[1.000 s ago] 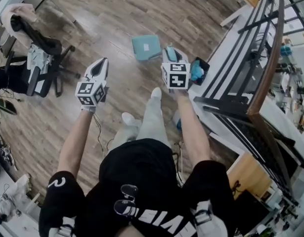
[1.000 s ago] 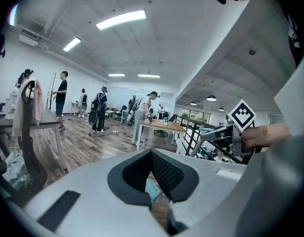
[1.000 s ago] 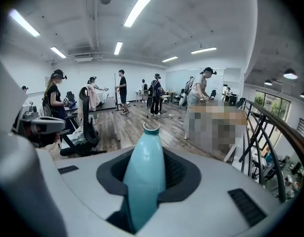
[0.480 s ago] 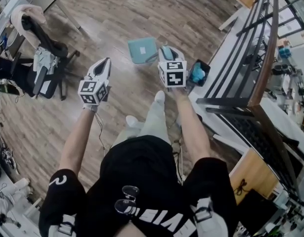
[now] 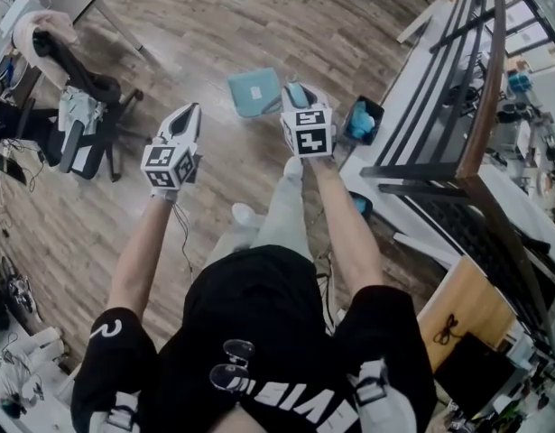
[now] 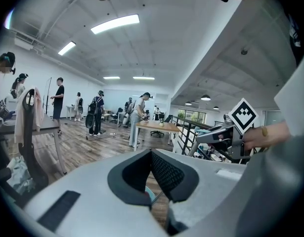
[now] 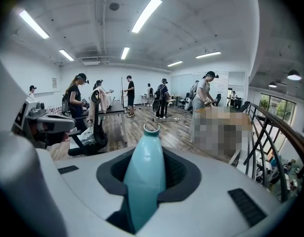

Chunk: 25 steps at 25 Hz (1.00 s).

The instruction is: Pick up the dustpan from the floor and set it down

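A teal dustpan hangs off the wooden floor. Its square pan (image 5: 254, 91) shows in the head view just left of my right gripper's (image 5: 297, 96) tip. In the right gripper view its teal handle (image 7: 146, 169) runs out between the black pads, with the hang ring at its far end. My right gripper (image 7: 147, 186) is shut on that handle. My left gripper (image 5: 184, 123) is held out to the left at about the same height. In the left gripper view its (image 6: 152, 176) pads meet with nothing between them.
A black bin (image 5: 363, 120) with blue cloth inside stands by the dark railing (image 5: 471, 106) on the right. An office chair (image 5: 78, 111) draped with clothes is at the left. The person's feet (image 5: 291, 168) are below the grippers. Several people stand far across the room.
My right gripper has drifted left with the dustpan, away from the black bin. The left gripper has shifted only slightly. Both grips look unchanged.
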{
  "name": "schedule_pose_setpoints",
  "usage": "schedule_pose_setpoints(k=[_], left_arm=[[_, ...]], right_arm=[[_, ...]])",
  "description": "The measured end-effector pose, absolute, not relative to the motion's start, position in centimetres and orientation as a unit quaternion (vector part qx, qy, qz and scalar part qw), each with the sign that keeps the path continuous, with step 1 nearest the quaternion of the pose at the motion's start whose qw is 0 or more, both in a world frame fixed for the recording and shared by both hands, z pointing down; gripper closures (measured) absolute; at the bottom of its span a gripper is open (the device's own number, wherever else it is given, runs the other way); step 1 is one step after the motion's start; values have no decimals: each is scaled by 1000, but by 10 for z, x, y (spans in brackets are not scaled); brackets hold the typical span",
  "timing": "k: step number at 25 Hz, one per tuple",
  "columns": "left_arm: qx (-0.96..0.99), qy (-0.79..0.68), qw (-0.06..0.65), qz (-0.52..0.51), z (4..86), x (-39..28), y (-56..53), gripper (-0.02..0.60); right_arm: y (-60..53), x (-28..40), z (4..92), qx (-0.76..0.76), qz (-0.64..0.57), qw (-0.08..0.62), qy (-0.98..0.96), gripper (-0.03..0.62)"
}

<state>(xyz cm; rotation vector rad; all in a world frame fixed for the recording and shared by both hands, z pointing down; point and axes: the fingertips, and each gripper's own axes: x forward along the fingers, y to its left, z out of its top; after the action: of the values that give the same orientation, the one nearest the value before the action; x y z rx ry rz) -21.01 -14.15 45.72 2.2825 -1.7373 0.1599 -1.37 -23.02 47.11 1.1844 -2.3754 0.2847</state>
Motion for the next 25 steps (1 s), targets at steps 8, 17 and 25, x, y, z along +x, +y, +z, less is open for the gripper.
schedule_pose_setpoints(k=[8, 17, 25], left_arm=[[790, -589, 160, 62, 495, -204, -144, 586], [789, -580, 189, 72, 553, -190, -149, 586], [789, -570, 216, 80, 610, -179, -158, 586]], right_arm=[[-227, -14, 527, 432, 111, 255, -858, 503], [-227, -14, 623, 423, 112, 289, -852, 502], [-231, -13, 709, 414, 110, 306, -850, 502]])
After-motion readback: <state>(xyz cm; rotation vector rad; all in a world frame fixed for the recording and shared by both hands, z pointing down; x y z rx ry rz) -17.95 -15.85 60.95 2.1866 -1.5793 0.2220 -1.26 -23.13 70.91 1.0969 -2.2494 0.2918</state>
